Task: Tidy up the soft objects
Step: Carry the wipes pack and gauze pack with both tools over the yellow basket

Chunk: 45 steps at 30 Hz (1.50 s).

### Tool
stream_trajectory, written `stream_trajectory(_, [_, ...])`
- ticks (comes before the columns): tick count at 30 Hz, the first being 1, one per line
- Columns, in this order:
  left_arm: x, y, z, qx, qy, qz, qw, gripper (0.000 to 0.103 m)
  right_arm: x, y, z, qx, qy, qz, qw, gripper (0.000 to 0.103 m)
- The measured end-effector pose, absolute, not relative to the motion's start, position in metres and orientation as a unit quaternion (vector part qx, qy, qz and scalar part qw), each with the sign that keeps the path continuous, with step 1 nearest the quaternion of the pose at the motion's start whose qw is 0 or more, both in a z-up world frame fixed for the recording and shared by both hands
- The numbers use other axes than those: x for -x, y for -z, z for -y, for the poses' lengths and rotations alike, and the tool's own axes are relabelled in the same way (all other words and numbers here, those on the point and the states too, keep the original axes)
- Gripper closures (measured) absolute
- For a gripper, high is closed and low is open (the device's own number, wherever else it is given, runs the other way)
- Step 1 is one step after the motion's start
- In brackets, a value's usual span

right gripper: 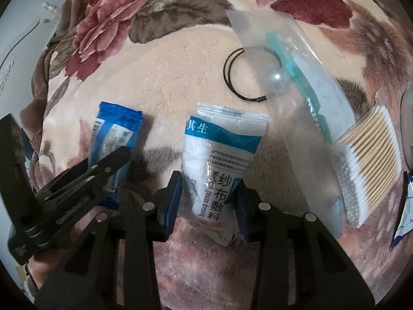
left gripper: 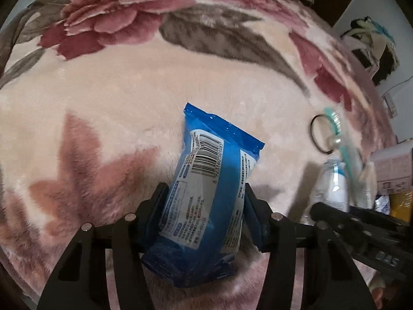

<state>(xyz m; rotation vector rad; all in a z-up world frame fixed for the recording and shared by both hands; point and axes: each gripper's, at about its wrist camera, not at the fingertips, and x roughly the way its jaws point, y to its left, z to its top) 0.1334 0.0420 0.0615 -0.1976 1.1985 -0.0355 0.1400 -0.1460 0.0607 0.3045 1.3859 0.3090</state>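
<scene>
My left gripper is shut on a blue wet-wipe pack with a barcode, held just above the floral blanket. The same pack and the left gripper's black fingers show at the left of the right wrist view. My right gripper is shut on a clear gauze dressing pack with a blue band and Chinese print. The right gripper shows at the right edge of the left wrist view.
On the blanket lie a black wire ring, a clear sleeve with a teal stick, a pack of cotton swabs and a blue-white packet. A white box and yellow item sit far right.
</scene>
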Motion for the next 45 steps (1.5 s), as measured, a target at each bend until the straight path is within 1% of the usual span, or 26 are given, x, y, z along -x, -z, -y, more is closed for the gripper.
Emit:
stream_trajectory(7, [-0.126, -0.107, -0.034, 0.08, 0.019, -0.532, 0.842, 0.046, -0.138, -0.092, 0.15, -0.144, -0.153, -0.608, 0.766, 0.064])
stream_trajectory(13, [-0.125, -0.131, -0.019, 0.078, 0.022, -0.522, 0.849, 0.046, -0.135, -0.119, 0.163, -0.135, -0.152, -0.589, 0.783, 0.064])
stream_trajectory(30, [-0.129, -0.172, 0.039, 0.075, 0.058, -0.504, 0.859, 0.046, -0.128, -0.165, 0.222, -0.154, -0.134, -0.551, 0.809, 0.064])
stream_trajectory(45, [-0.134, -0.21, 0.098, 0.049, 0.092, -0.482, 0.87, 0.046, -0.124, -0.194, 0.28, -0.178, -0.11, -0.52, 0.828, 0.064])
